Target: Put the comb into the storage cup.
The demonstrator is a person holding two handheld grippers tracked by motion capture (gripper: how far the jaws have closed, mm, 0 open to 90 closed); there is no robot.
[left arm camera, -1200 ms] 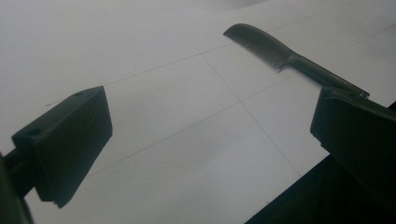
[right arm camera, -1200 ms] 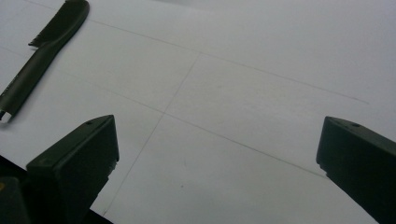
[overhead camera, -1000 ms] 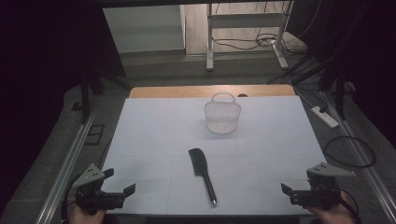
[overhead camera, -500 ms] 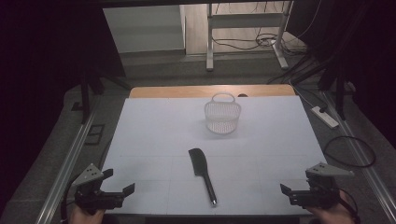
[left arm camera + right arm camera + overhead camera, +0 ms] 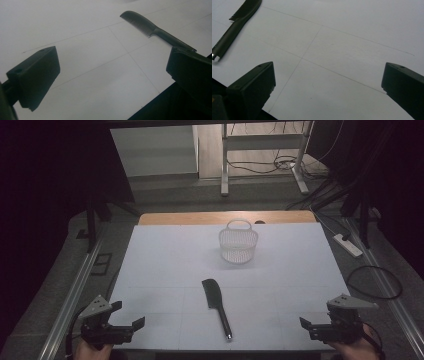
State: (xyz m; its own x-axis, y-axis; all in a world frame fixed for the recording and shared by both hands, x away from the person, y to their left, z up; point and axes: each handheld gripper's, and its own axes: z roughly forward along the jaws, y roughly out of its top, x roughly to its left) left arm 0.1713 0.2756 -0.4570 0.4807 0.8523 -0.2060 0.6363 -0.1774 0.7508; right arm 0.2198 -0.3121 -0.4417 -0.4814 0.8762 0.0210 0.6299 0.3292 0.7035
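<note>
High view: both tools released, jaws spread, at near tabletop (image 5: 165,270) corners. Black comb (image 5: 216,305) flat between left tool (image 5: 131,324) and right tool (image 5: 306,322), apart from both; white wire basket (image 5: 238,244) beyond. Best approach: right tool toward comb handle, jaws astride handle, clench squarely.

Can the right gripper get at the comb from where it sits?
Probably yes: the right gripper is open, and bare white table lies between it and the comb, handle end nearest.
</note>
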